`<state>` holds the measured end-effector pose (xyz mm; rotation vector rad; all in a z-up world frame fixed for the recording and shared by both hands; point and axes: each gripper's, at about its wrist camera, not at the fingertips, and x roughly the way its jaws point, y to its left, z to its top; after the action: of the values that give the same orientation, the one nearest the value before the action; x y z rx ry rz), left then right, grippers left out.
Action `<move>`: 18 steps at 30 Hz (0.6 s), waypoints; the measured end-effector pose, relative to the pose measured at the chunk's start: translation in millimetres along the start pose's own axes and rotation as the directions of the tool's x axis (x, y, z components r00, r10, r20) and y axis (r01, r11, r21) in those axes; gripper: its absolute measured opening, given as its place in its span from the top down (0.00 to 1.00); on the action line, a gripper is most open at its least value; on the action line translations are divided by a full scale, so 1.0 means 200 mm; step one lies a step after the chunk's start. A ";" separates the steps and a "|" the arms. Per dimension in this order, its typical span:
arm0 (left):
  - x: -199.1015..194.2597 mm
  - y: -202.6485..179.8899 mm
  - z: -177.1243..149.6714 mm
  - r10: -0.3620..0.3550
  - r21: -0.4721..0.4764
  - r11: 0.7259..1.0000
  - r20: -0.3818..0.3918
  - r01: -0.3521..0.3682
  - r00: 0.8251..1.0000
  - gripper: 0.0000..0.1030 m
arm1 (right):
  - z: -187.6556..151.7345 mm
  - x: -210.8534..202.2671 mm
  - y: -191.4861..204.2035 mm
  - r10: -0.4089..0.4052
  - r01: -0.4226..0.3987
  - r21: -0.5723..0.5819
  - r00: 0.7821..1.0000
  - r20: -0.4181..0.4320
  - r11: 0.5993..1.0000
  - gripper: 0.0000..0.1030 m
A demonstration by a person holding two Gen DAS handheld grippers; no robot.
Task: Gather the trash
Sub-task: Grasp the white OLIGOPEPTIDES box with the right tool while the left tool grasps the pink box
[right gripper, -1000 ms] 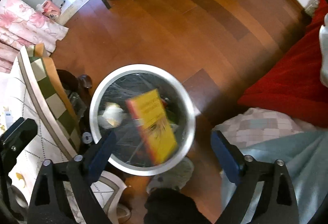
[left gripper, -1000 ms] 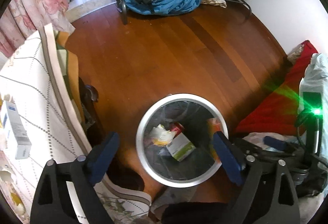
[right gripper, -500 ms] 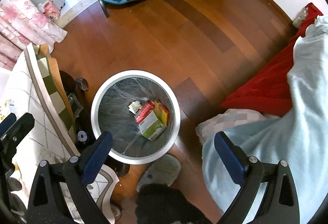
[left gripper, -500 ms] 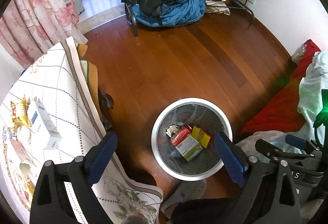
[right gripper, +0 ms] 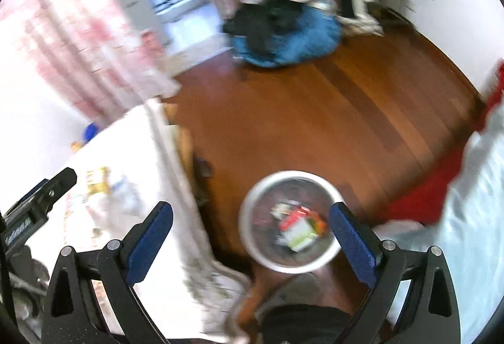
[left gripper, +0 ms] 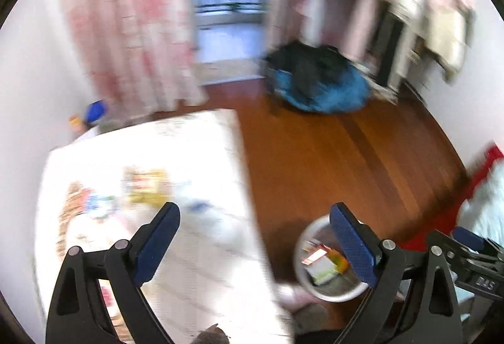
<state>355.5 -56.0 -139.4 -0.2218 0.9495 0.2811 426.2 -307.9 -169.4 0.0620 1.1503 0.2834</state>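
On the brown wooden floor (right gripper: 315, 111), just beside the edge of the white-clothed table (right gripper: 157, 155), stands the round silver-rimmed trash bin (right gripper: 252, 237), upright with its mouth facing up. Inside it lies a small heap of discarded packaging (right gripper: 299, 226): a white-and-green box, a red wrapper, an orange piece and some pale crumpled paper. Motion blur hides any print, and the long axis of each piece cannot be told for sure. In the left wrist view the same bin (left gripper: 304, 278) sits low and right, partly hidden behind a blue finger pad (left gripper: 352, 246).

The right gripper (right gripper: 250, 232) hangs above the bin with its jaws spread wide and nothing between them. The left gripper (left gripper: 253, 241) is likewise spread wide and empty, poised over the table edge, with blurred yellow and mixed-colour wrappers (left gripper: 148, 186) lying on the cloth beyond it.

Farther off, a blue and black pile of clothes (right gripper: 283, 35) lies on the floor near hanging garments, a pink floral curtain (left gripper: 132, 29) hangs by the window, and red fabric (right gripper: 419, 202) sits to the right of the bin.
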 end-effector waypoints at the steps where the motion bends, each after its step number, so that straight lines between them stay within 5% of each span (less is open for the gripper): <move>1: 0.00 0.10 -0.01 0.029 -0.030 0.999 -0.002 -0.029 1.000 0.06 | 0.00 0.03 0.11 0.014 -0.014 -0.031 1.000 -0.006 0.999 0.02; 7: 0.27 0.70 -0.15 0.122 -0.208 0.966 -0.156 -0.153 0.980 0.06 | 0.00 0.41 0.72 0.082 -0.101 -0.170 0.990 -0.118 0.980 0.05; 9: 0.44 0.82 -0.20 0.087 -0.261 0.953 -0.242 -0.151 0.966 0.07 | -0.02 0.56 0.85 0.071 -0.101 -0.192 0.985 -0.159 0.976 0.41; 10: 0.50 0.85 -0.22 0.073 -0.282 0.947 -0.270 -0.151 0.960 0.06 | -0.03 0.62 0.88 0.057 -0.092 -0.199 0.983 -0.175 0.976 0.43; 15: 0.78 0.92 -0.28 0.003 -0.337 0.932 -0.353 -0.130 0.936 0.07 | -0.01 0.83 1.03 0.038 -0.098 -0.236 0.969 -0.246 0.967 0.42; 18: 0.81 0.94 -0.31 -0.022 -0.350 0.931 -0.332 -0.101 0.943 0.30 | 0.00 0.94 1.06 0.031 -0.109 -0.255 0.956 -0.293 0.961 0.40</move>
<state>335.5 124.4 -319.1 -0.6063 1.2332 0.4686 456.4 -55.5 -295.7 -0.1839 1.3896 0.5233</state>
